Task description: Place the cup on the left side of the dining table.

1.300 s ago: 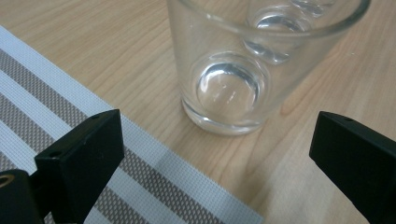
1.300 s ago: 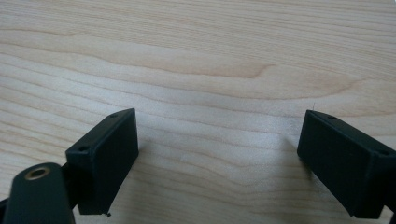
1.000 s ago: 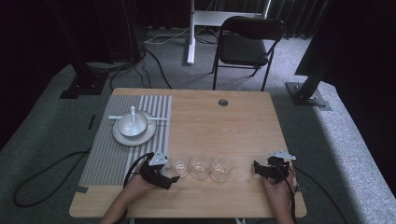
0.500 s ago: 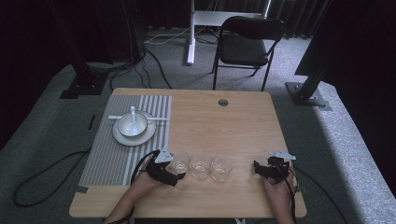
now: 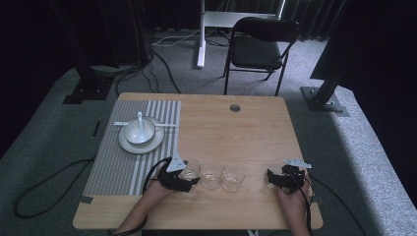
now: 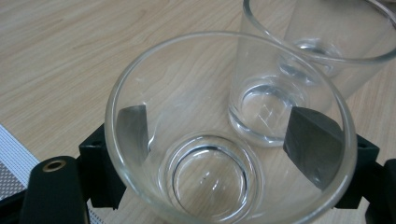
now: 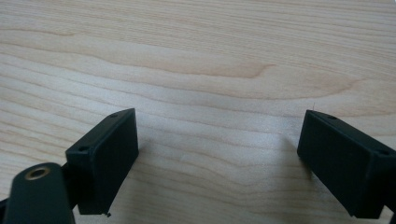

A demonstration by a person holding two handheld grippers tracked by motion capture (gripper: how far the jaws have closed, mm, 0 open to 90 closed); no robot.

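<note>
The left gripper [image 6: 224, 154] straddles the clear drinking glass [image 6: 229, 135], jaws on either side; whether it grips, I cannot tell. This upright glass, mouth up, stands just beside a second clear glass [image 6: 317, 56]; a sideways nudge could knock it. The right gripper [image 7: 219, 158] rests spread, empty.
</note>
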